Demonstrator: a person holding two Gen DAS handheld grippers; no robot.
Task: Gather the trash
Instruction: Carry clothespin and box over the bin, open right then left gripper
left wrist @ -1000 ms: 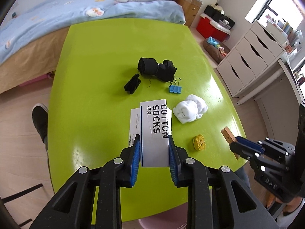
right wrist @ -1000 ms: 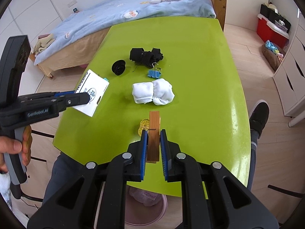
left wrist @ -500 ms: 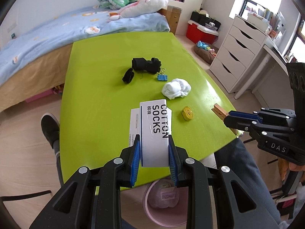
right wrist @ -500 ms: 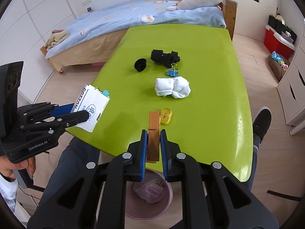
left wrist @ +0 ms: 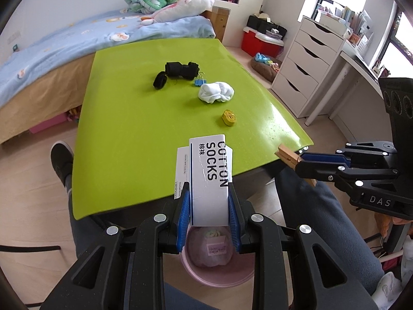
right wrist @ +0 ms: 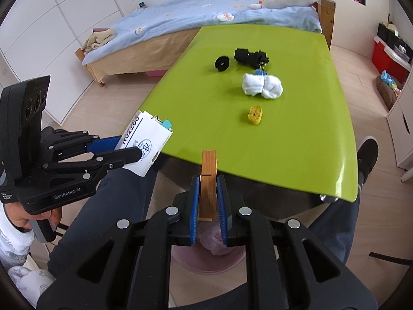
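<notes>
I had the left gripper point(left wrist: 208, 215) clamped on the sock box point(left wrist: 209, 178) and the right gripper point(right wrist: 207, 210) clamped on the clothespin point(right wrist: 207, 183), both above the pink bin point(left wrist: 216, 271) near the table point(left wrist: 144, 129) edge.

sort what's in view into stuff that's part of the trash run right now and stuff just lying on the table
In the job:
- sock packaging, in left hand-held gripper
- wooden clothespin, in right hand-held gripper
- pink bin below

Lying about on the green table:
- white socks
- black socks
- blue binder clip
- yellow roll

The pink bin point(left wrist: 216, 271) is half hidden behind the tongs, its crumpled contents too blurred to identify.
</notes>
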